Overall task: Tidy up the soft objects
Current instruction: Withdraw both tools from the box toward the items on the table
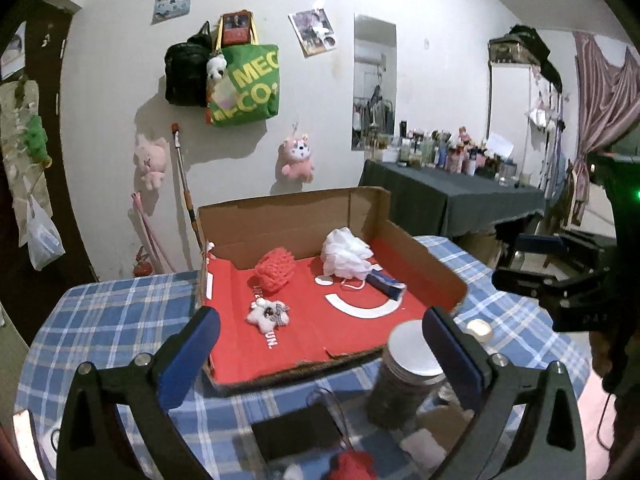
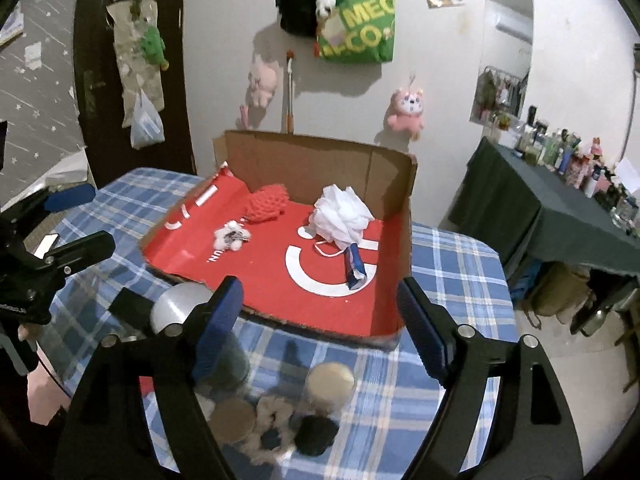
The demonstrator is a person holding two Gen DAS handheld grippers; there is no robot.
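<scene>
A shallow cardboard box with a red floor [image 1: 304,332] [image 2: 320,304] sits on the blue plaid table. Inside lie a red knitted pouch [image 1: 274,270] [image 2: 266,202], a white mesh bath puff [image 1: 346,252] [image 2: 340,216], a small white plush keychain [image 1: 267,312] [image 2: 231,234] and a blue tube [image 1: 386,285] [image 2: 354,266]. My left gripper [image 1: 320,350] is open and empty in front of the box. My right gripper [image 2: 320,320] is open and empty at the box's near edge. A red fuzzy item [image 1: 352,465] and a beige scrunchie [image 2: 276,412] lie on the table near me.
A silver-lidded jar [image 1: 408,372] [image 2: 178,306] stands by the box's near edge. Other lidded jars [image 2: 330,386] and a dark round item [image 2: 316,434] stand near me. A dark flat object [image 1: 296,430] lies close. A cloth-covered side table with bottles [image 2: 560,184] stands right.
</scene>
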